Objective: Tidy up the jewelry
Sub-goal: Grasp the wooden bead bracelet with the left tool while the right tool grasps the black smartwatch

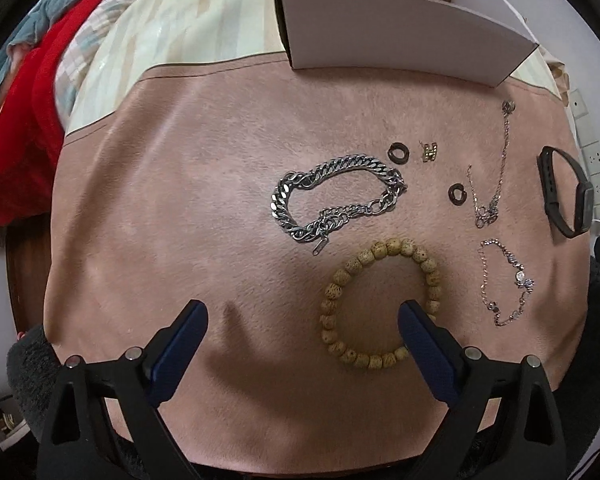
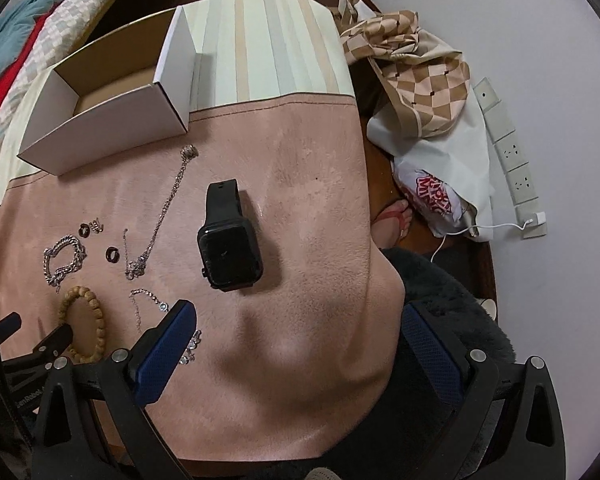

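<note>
Both grippers hang wide apart, empty: left gripper [image 1: 302, 322] beside the tan wooden bead bracelet [image 1: 380, 302], near the open white cardboard box [image 1: 400, 36]. Straddle 1 bead strand, then clamp gently.

The left gripper [image 1: 303, 320] hangs with jaws wide apart over the pink cloth [image 1: 180, 200], nothing between them. Its right finger overlaps the wooden bead bracelet [image 1: 380, 300]. The steel chain bracelet [image 1: 336, 196] lies beyond, short of the open white box [image 1: 400, 36].
</note>
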Action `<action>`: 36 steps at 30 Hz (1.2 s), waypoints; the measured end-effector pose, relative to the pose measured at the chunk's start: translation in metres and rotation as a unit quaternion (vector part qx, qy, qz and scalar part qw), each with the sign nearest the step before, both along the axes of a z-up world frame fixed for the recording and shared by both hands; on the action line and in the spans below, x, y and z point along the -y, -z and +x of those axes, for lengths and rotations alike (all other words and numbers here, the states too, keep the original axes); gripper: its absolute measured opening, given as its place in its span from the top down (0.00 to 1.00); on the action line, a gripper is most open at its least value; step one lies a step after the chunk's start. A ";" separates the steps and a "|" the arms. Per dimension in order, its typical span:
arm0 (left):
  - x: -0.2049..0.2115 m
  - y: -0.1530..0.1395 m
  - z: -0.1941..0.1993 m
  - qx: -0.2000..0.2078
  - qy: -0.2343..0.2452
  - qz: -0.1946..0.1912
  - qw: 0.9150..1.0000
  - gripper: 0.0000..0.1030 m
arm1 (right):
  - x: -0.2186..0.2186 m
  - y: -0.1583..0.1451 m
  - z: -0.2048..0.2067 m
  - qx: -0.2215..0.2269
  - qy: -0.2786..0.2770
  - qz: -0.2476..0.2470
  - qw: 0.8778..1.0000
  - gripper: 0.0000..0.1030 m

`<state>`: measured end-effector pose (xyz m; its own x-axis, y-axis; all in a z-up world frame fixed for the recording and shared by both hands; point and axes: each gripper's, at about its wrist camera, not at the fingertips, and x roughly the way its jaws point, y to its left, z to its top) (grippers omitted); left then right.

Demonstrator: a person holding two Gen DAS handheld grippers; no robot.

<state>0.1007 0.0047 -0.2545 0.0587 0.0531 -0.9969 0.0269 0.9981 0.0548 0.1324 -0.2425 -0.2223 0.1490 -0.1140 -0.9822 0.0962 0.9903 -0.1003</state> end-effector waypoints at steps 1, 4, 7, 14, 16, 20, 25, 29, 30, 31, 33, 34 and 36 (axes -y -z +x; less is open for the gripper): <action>0.000 0.002 0.001 0.001 0.003 -0.005 1.000 0.18 | -0.001 0.001 0.001 -0.002 -0.001 0.000 1.000 0.00; 0.000 0.009 0.003 -0.009 0.011 -0.013 1.000 0.42 | -0.002 0.002 0.002 -0.004 -0.002 0.002 1.000 0.00; 0.005 0.005 0.004 0.011 0.031 -0.024 0.999 0.66 | -0.003 0.004 0.005 -0.004 -0.005 0.003 1.000 0.00; 0.007 -0.009 0.003 0.024 0.042 -0.027 0.998 0.93 | -0.002 0.007 0.014 0.001 -0.006 0.015 1.000 0.10; 0.003 -0.018 0.004 0.032 0.039 -0.030 0.998 0.93 | -0.003 0.008 0.015 0.007 -0.008 0.019 1.000 0.16; -0.002 -0.045 0.012 0.046 0.035 -0.034 0.998 0.93 | -0.004 0.013 0.023 0.016 -0.017 0.028 0.999 0.24; -0.015 -0.086 0.018 0.060 0.035 -0.041 0.997 0.93 | -0.014 0.024 0.027 0.004 -0.030 0.041 0.999 0.68; -0.013 -0.111 0.020 0.079 0.032 -0.048 0.995 0.93 | -0.017 0.013 0.022 0.023 -0.031 0.066 0.997 0.72; -0.012 -0.103 0.018 0.085 0.032 -0.050 0.995 0.93 | -0.018 0.008 0.021 0.027 -0.030 0.072 0.997 0.78; -0.012 -0.107 0.018 0.090 0.032 -0.052 0.994 0.93 | -0.018 0.005 0.021 0.029 -0.029 0.078 0.996 0.81; -0.001 -0.107 0.014 0.103 0.033 -0.055 0.993 0.93 | -0.019 -0.005 0.020 0.037 -0.029 0.086 0.995 0.81; 0.002 -0.112 0.013 0.109 0.032 -0.057 0.992 0.93 | -0.021 -0.011 0.020 0.043 -0.033 0.087 0.995 0.83; 0.005 -0.115 0.016 0.120 0.033 -0.060 0.990 0.93 | -0.022 -0.022 0.021 0.054 -0.035 0.092 0.994 0.83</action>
<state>0.1170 0.0000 -0.1392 0.2944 -0.0762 -0.9526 0.0924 0.9944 -0.0509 0.1538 -0.2205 -0.2005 0.2564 0.0811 -0.9632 0.0263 0.9955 0.0908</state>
